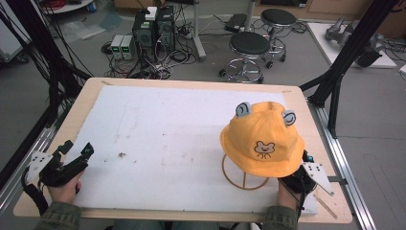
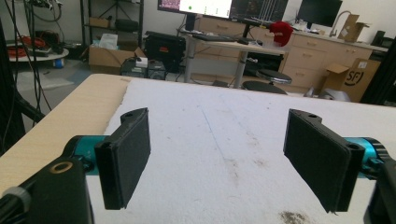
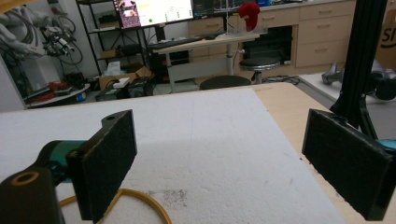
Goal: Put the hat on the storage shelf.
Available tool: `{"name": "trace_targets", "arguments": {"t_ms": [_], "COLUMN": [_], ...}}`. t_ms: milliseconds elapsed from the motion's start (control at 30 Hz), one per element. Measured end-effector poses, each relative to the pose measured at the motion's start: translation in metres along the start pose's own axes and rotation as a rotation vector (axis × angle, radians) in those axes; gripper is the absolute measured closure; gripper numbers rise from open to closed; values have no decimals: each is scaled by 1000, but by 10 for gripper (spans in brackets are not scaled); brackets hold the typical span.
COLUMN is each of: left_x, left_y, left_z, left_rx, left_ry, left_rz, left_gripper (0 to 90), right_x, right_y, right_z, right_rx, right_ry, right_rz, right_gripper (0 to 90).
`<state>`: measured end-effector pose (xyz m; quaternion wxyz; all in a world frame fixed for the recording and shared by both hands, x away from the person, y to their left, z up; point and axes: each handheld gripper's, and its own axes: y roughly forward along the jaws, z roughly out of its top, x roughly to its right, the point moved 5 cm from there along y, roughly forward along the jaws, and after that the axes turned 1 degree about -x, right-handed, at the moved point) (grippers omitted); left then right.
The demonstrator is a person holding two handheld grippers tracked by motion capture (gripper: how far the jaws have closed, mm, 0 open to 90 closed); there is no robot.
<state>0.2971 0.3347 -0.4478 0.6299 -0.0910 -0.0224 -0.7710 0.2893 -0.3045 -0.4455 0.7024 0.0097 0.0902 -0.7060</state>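
A yellow bear-eared hat (image 1: 262, 140) sits on a wire stand (image 1: 244, 176) near the table's (image 1: 91, 98) front right corner. The right gripper (image 3: 219, 163), jaws wide and empty, waits just beside the stand; the left gripper (image 1: 76, 151) rests wide open at the front left corner.

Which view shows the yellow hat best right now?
The high view: the whole hat sits on its wire stand, beside the right gripper, bear face and ears clear. The right gripper view catches just a curve of the stand's ring; the left gripper view looks across bare foam.
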Motion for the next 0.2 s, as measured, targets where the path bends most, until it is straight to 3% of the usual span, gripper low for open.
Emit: {"name": "trace_targets", "arguments": {"t_ms": [200], "left_x": [0], "left_y": [1], "left_z": [0], "left_rx": [-1], "left_ry": [-4], "left_rz": [-5], "left_gripper": [234], "right_x": [1], "right_y": [1], "right_z": [-1], "right_rx": [-2], "right_ry": [-3], "right_rz": [0], "right_gripper": [90]}}
